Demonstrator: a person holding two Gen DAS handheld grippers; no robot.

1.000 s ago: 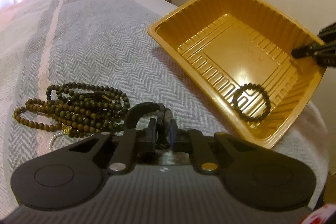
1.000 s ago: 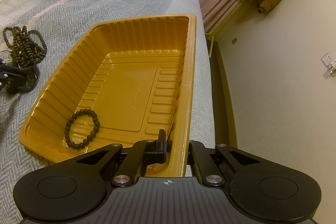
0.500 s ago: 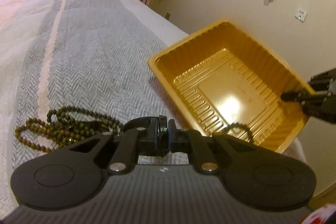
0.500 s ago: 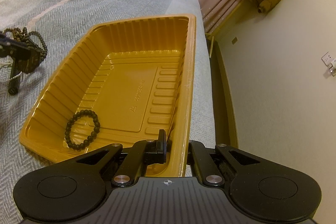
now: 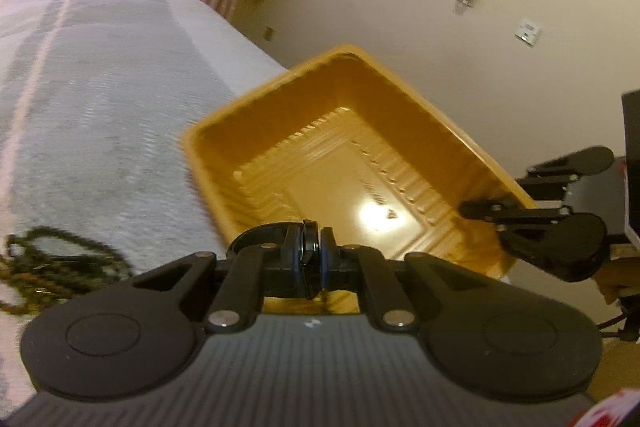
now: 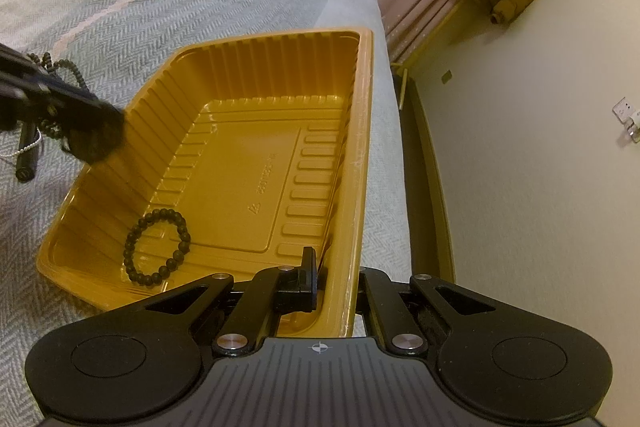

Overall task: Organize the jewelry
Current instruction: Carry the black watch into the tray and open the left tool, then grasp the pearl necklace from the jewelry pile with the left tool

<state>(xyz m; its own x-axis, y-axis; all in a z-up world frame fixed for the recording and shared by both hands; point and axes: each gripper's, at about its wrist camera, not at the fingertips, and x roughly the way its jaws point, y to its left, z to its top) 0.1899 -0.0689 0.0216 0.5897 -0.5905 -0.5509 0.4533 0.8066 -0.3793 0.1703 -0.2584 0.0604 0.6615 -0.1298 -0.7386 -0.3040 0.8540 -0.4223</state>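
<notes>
The right gripper (image 6: 334, 291) sits nearest in its own view, jaws clamped on the near rim of the tray (image 6: 362, 147), steadying it on the bed (image 6: 132, 7); just past the fingers, on the tray floor near its front left corner, lies one bead bracelet (image 6: 157, 247), so one piece at least is already sorted.

The left gripper (image 5: 313, 257) has its jaws pinched on a dark, curved piece, a bangle (image 5: 260, 235) by the look of it (blur and shadow hide the detail); it hangs beside the tray's left wall, and the piece is not yet over the floor of the tray. From the right wrist that gripper shows as a dark smear at the tray's left edge.

Further out on the blanket, left of the tray, a heap of beads (image 5: 52, 267) remains, several brown and green strands tangled together, with a thin pale chain (image 6: 30, 146) beside it; these are untouched.

My reading: the job is early to midway; one item is in, one is in transit, and the tangled heap, likely the fiddliest part, is left.
</notes>
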